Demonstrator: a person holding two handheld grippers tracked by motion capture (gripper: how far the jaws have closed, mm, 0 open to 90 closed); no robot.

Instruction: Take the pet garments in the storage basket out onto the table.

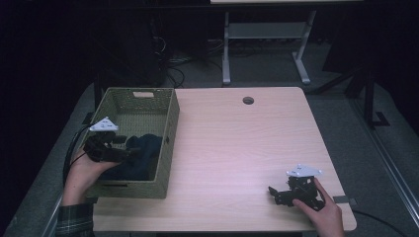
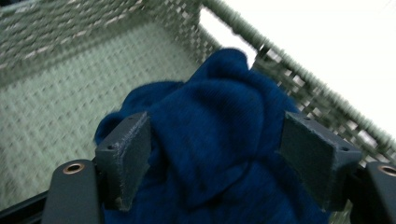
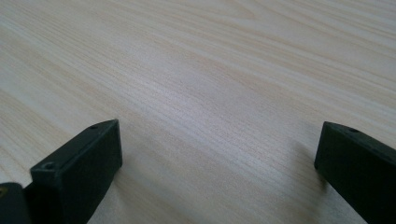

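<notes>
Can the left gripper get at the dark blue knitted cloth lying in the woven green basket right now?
Probably yes. The left gripper is already inside the woven green basket, its jaws open on either side of the dark blue knitted cloth, with nothing between them and the fabric.

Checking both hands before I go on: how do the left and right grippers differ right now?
The left gripper reaches into the woven basket, its jaws straddling the blue cloth; the right gripper sits at the table's near right part with bare wood between its jaws. The left is raised above the basket's floor; the right is low over the tabletop. Both have their jaws wide open, gripping nothing.
</notes>
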